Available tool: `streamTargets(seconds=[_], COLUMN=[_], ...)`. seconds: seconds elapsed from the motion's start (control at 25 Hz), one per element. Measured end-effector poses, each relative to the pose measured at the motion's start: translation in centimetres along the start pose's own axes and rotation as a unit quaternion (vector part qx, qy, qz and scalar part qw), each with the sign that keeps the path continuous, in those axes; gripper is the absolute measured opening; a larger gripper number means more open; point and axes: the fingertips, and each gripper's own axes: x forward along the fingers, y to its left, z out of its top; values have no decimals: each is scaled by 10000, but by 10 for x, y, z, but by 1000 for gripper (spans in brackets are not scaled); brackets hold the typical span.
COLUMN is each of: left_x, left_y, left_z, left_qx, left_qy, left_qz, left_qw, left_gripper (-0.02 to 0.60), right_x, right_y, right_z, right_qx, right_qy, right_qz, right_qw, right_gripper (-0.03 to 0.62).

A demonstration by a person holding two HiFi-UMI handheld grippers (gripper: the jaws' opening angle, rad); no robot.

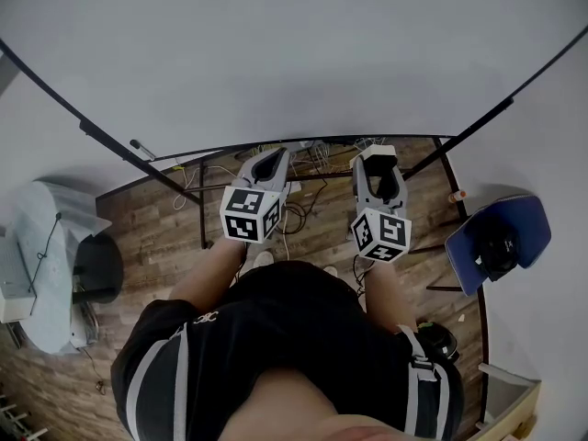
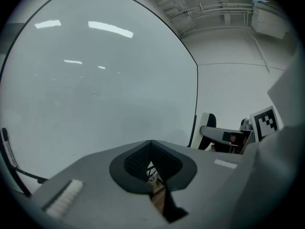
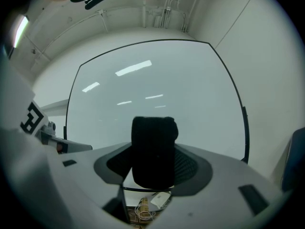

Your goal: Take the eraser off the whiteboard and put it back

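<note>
The large whiteboard [image 1: 276, 53] fills the space in front of me, and its surface [image 3: 157, 94] looks blank. My right gripper [image 1: 378, 165] points level at the board and is shut on a black eraser [image 3: 153, 151], which stands upright between its jaws a little off the board. In the head view the eraser shows only as a dark block [image 1: 382, 181] inside the jaws. To the left, my left gripper [image 1: 269, 160] also faces the board [image 2: 95, 80]. Its fingertips [image 2: 151, 144] meet in a point with nothing held.
The whiteboard's black stand legs [image 1: 202, 211] and a tangle of cables [image 1: 303, 211] sit on the wooden floor below the grippers. A blue chair [image 1: 501, 237] stands at the right. A grey covered object [image 1: 46, 246] is at the left. A marker [image 1: 141, 145] lies by the board's lower edge.
</note>
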Motion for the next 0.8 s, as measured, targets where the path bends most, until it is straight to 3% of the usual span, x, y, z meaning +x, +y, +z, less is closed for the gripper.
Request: streamTargets(seconds=[0.4,0.8], left_x=[-9,-28], left_y=[8,23], left_z=[0,0], left_qx=[-48,-78], left_qy=[-48,-117], left_qz=[187,432], left_qw=[9998,9990], left_gripper=[9,9], right_x=[16,72], right_y=[15,33], right_z=[10,34], right_qx=[-137,-445], right_qy=[-62,-144], right_qz=[291,581], right_qw=[9995,9972], right_gripper=[238,238])
